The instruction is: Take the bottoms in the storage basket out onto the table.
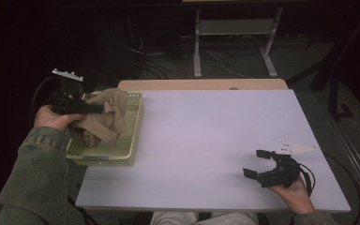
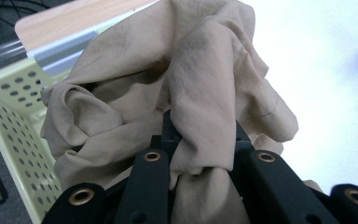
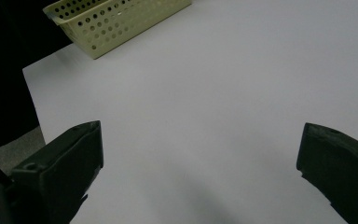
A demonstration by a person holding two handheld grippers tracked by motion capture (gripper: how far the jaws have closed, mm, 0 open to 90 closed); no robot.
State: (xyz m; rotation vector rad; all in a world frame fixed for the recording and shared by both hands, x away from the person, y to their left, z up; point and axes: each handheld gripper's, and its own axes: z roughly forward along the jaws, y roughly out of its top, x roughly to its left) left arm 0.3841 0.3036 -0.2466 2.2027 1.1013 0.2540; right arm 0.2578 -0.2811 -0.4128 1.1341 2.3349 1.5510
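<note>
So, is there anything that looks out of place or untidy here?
Only the beige cloth: it is crumpled in a heap, bulging over the rim of the yellow basket, not lying flat inside. The left gripper is shut on a fold of it. The right gripper rests open on the white table. Nothing looks spilled or damaged.

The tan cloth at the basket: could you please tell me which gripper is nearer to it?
Left. The left gripper is shut on the tan cloth over the yellow basket. The right gripper rests open on the white table, far across from it.
</note>
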